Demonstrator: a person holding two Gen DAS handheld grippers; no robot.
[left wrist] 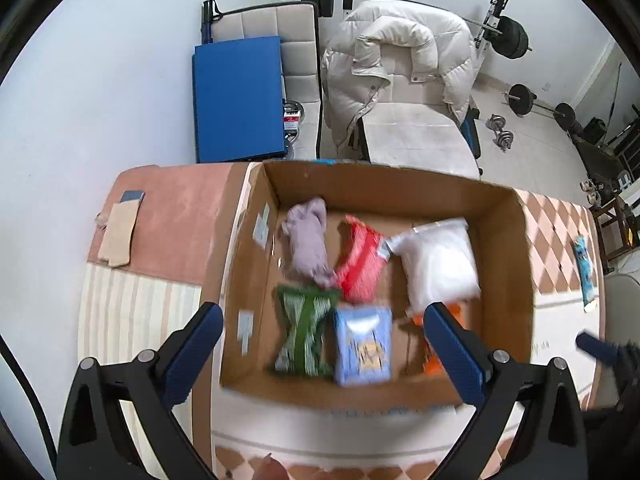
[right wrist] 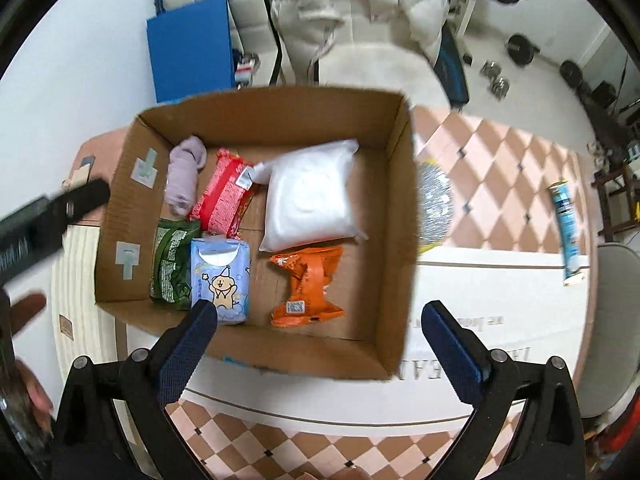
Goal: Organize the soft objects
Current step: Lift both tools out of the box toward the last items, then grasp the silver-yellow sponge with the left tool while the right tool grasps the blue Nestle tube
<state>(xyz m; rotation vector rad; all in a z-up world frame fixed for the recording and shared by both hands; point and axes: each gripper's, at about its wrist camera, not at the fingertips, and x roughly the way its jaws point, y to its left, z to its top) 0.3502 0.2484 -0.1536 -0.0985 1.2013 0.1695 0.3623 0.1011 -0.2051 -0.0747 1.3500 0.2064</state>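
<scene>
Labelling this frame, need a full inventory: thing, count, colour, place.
cardboard box: 1, brown, open, on the patterned cloth
sock roll: 1, lilac, box back left
red packet: 1, red, beside the sock roll
white bag: 1, white, box back right
green packet: 1, green, box front left
tissue pack: 1, light blue with a cartoon, box front middle
orange packet: 1, orange, box front right
silver packet: 1, silver, on the cloth just right of the box
blue packet: 1, light blue, far right on the cloth
white jacket: 1, draped over a chair behind
left gripper: open, above the box
right gripper: open, above the box front
</scene>
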